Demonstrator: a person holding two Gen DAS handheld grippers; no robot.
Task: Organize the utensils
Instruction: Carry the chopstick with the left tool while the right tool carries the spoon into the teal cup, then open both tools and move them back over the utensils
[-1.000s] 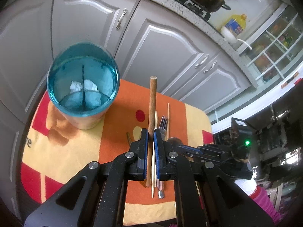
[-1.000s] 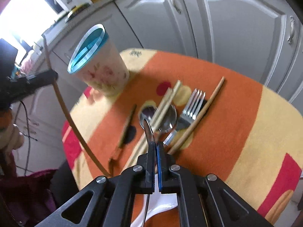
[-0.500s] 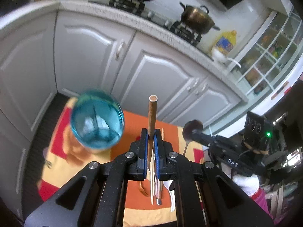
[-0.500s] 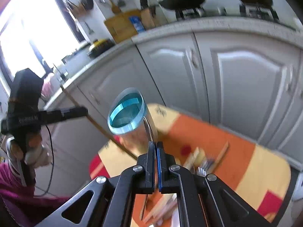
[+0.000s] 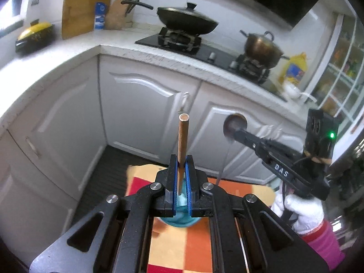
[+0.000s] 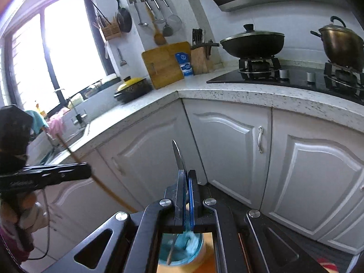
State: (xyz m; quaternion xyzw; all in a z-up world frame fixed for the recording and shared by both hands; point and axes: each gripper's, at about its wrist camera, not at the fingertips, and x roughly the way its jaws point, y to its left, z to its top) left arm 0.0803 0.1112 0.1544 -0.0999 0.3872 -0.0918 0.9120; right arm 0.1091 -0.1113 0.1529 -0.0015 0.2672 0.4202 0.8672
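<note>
Because both tongs are clamped on long utensils above the blue cup (image 6: 182, 248), a clash is the risk: the left gripper (image 5: 180, 179) pinches a wooden stick (image 5: 182, 141), the right gripper (image 6: 185, 193) a spoon (image 6: 178, 159). Both have risen since the earlier frame; the table has dropped away, cabinets (image 6: 307, 170) filling the view

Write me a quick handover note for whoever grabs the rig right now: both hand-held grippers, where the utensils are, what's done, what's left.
Left hand-held gripper: shut on a wooden stick, raised above the blue-rimmed cup.
Right hand-held gripper: shut on a metal spoon, its handle hanging over the cup.
Cup stands on the orange and yellow mat; its dividers are blurred.
Done: both utensils lifted off the mat.
Left: lower each into the cup and release. Any other utensils on the mat are out of view now.
</note>
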